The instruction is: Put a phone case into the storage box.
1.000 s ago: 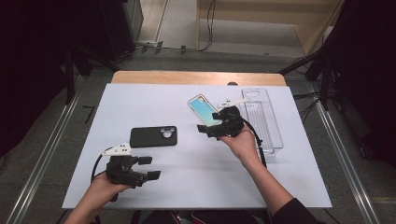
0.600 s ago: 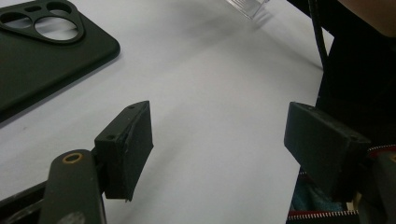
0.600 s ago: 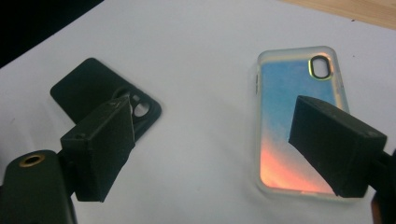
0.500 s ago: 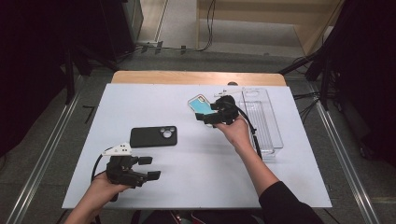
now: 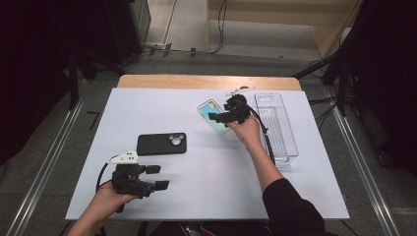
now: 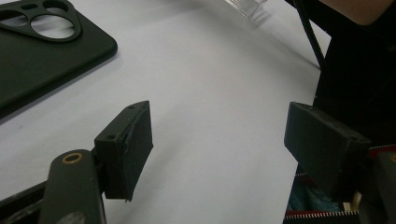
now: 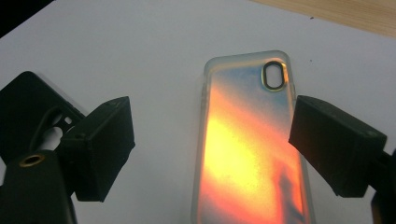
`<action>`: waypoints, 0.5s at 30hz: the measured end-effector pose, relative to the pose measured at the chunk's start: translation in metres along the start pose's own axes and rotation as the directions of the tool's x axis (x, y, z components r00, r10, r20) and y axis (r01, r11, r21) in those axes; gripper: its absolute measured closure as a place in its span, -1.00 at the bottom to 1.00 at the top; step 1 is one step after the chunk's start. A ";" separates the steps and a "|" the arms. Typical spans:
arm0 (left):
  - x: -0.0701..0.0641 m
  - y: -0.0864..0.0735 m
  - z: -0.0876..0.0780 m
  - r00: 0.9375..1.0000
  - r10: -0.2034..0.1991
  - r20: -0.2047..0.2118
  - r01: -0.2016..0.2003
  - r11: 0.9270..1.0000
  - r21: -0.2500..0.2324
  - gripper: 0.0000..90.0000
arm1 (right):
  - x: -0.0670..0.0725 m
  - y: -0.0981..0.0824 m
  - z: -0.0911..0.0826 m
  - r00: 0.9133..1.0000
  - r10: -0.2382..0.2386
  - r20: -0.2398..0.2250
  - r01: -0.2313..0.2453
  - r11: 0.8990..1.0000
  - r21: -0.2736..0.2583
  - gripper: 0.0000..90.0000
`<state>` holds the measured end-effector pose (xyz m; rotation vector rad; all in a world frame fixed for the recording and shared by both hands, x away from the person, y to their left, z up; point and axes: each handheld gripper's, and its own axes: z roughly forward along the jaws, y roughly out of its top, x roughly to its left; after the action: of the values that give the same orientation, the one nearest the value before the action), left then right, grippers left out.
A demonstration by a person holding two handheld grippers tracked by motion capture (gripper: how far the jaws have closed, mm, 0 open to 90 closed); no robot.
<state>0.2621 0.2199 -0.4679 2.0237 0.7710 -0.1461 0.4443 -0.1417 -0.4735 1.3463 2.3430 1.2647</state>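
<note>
R gripper [image 7: 212, 149]: jaws spread, hovering over iridescent phone case [image 7: 250, 154] (not touching)
L gripper [image 6: 219, 149]: jaws spread, empty, nr black phone case [image 6: 42, 51]

you are working at a table [image 5: 147, 98] topped with a white sheet; a strip of bare wood [image 5: 206, 81] shows along its far edge. the grey floor [image 5: 64, 147] around it carries metal rails [image 5: 44, 172] on both sides. beyond the far edge, black cables [image 5: 216, 29] trail across a paler patch of floor, with a light wooden panel [image 5: 275, 10] behind. dark equipment [image 5: 49, 49] stands left and right, deep in shadow.
</note>
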 end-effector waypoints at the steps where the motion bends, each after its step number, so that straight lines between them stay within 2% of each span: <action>1: 0.000 0.000 0.000 1.000 0.000 0.001 0.000 1.000 -0.001 -0.46 | -0.001 0.001 0.001 1.000 -0.001 0.001 0.001 1.000 0.003 -0.73; 4: 0.000 0.000 0.000 1.000 -0.001 0.004 0.001 1.000 0.001 -0.46 | -0.004 0.005 0.006 1.000 -0.014 0.012 0.014 1.000 0.009 -0.73; 9: 0.001 0.000 0.001 1.000 -0.007 0.004 0.007 1.000 0.005 -0.47 | -0.012 0.008 0.013 1.000 -0.013 0.026 0.012 0.999 0.036 -0.73; 11: 0.001 0.000 0.001 1.000 -0.006 0.006 0.006 1.000 0.005 -0.46 | -0.014 0.009 0.014 1.000 -0.010 0.025 0.009 0.999 0.031 -0.75; 13: 0.001 0.000 0.001 1.000 -0.009 0.007 0.009 1.000 0.002 -0.46 | -0.014 0.011 0.015 1.000 -0.014 0.020 0.014 1.000 0.013 -0.82; 14: 0.001 0.000 0.001 1.000 -0.010 0.007 0.010 1.000 0.001 -0.46 | -0.015 0.011 0.016 1.000 -0.017 0.018 0.017 1.000 0.004 -0.95; 15: 0.001 0.000 0.001 1.000 -0.009 0.007 0.009 1.000 0.002 -0.46 | -0.015 0.012 0.017 1.000 -0.014 0.010 0.014 1.000 -0.007 -1.00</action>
<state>0.2632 0.2192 -0.4691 2.0205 0.7763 -0.1591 0.4689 -0.1408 -0.4792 1.3289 2.3345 1.2581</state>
